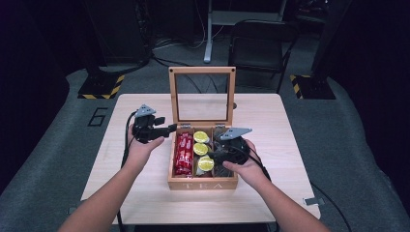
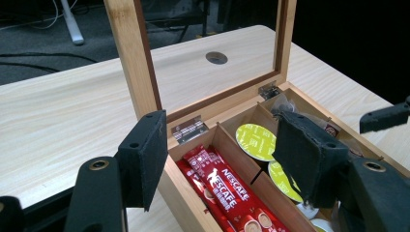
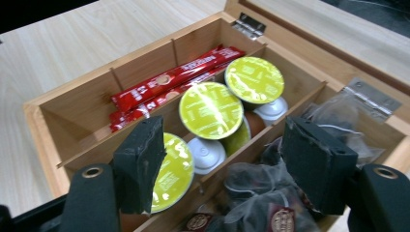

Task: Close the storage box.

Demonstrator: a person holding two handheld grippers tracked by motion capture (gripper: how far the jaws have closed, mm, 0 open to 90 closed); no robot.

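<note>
**A:** So how far along are you with that tea box point(image 1: 203, 184)?

**B:** Early-ish, I'd say. The glass lid point(image 1: 202, 94) is already up and standing upright at the far edge, so opening is done. Nothing's been lifted out yet as far as I can see. Left compartment has the red Nescafe sticks point(image 1: 183, 153), the middle one has the green-topped capsules point(image 1: 201, 149), and the right one has the tea bags point(image 3: 261, 186) in clear wrappers.

**A:** And where are you relative to the stuff?

**B:** My right gripper point(image 1: 227, 150) hangs just over the right compartment, jaws apart and empty, with the tea bags right below and between them. The capsules sit just to the left of my left-hand jaw in the right gripper view. So I'm guessing a tea bag is the pick, and what's left is dropping in, closing and pulling it out.

**A:** The other hand?

**B:** Left gripper point(image 1: 167, 129) is out at the box's far left corner, above the surface, jaws also apart with nothing in them. It's near the sticks but not touching them.
</note>
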